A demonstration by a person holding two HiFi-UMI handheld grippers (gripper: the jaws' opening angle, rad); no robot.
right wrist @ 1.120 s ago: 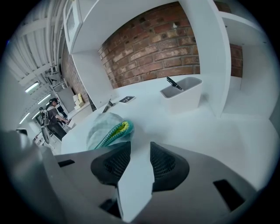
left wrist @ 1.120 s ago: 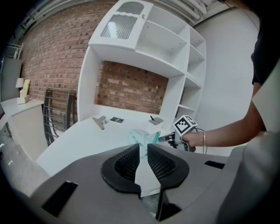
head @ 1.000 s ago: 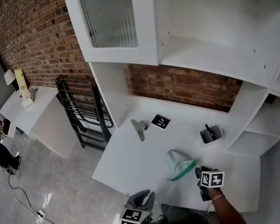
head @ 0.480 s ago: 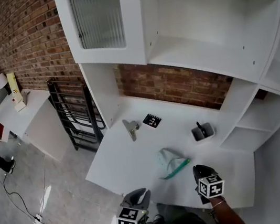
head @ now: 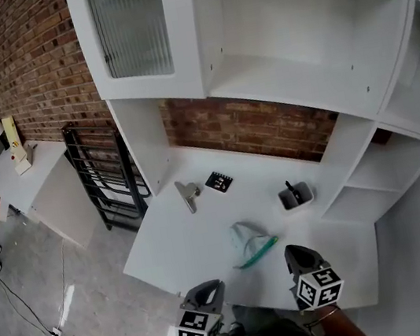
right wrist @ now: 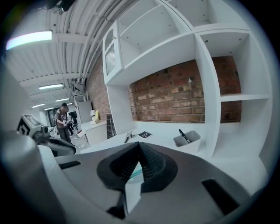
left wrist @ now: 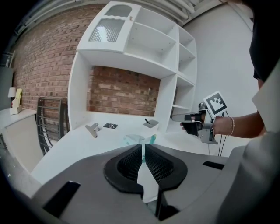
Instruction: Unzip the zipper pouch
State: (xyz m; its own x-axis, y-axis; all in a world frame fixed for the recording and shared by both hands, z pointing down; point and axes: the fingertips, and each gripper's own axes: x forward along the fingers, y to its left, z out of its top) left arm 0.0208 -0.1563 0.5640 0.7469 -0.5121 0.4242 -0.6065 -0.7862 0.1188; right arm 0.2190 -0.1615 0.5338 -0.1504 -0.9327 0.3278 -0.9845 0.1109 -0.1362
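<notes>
My left tongs (head: 204, 292) and right tongs (head: 297, 253) are closed, empty; unpinned, the zipper pouch (head: 247, 241) could slide off the surface's (head: 181, 244) front edge.

Bright, even white lighting on all my feeds.
Ceiling tube lights (right wrist: 29, 39) overhead; soft faint shadows on the white counter (head: 183, 243); both gripper views fisheye-warped with black corners.
</notes>
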